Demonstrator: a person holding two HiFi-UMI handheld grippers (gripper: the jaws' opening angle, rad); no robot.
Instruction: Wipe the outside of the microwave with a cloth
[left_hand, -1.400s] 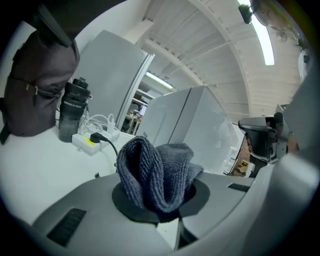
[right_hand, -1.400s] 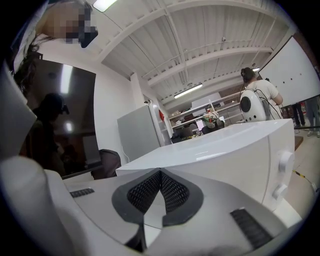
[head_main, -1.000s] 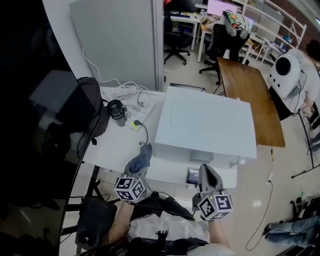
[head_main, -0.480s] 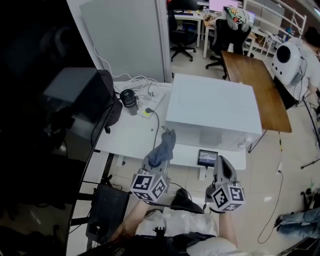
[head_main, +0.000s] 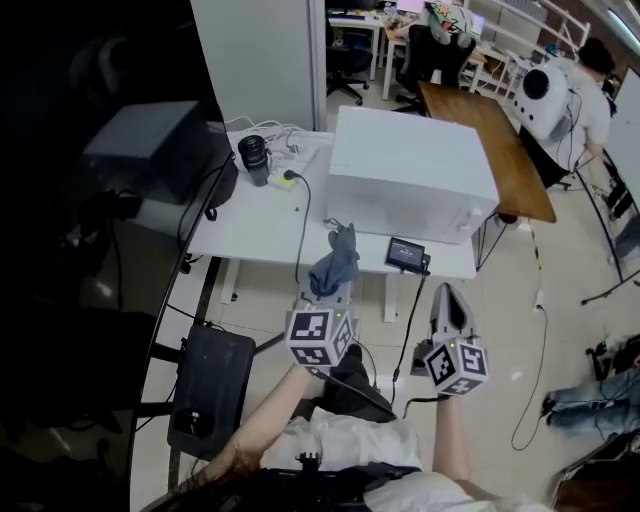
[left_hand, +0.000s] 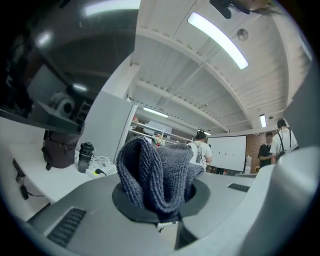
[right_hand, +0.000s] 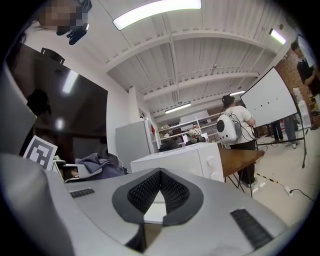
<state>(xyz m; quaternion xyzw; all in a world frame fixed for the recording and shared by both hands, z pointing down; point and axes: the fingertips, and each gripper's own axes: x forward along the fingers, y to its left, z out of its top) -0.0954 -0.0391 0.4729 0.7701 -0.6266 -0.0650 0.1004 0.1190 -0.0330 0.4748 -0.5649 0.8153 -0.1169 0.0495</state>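
Observation:
The white microwave (head_main: 410, 185) stands on the white table (head_main: 250, 235), seen from above and some way ahead of both grippers. My left gripper (head_main: 335, 280) is shut on a grey-blue cloth (head_main: 336, 262), which bunches up out of its jaws (left_hand: 155, 175). It is held in front of the table's near edge, apart from the microwave. My right gripper (head_main: 449, 303) is shut with nothing in it, lower right of the microwave. In the right gripper view the microwave (right_hand: 180, 162) shows ahead, and the cloth (right_hand: 100, 165) lies at the left.
A small black screen (head_main: 405, 254) sits at the table's front edge. A black bottle (head_main: 255, 158), a power strip and cables (head_main: 285, 150) lie at the table's left. A brown table (head_main: 495, 140), office chairs and a person with a white backpack (head_main: 560, 90) are behind. A black chair (head_main: 205, 390) stands at my left.
The view has drawn back from the table: the microwave now lies further ahead. Both grippers have lifted and sit further from the table edge, cloth still in the left one.

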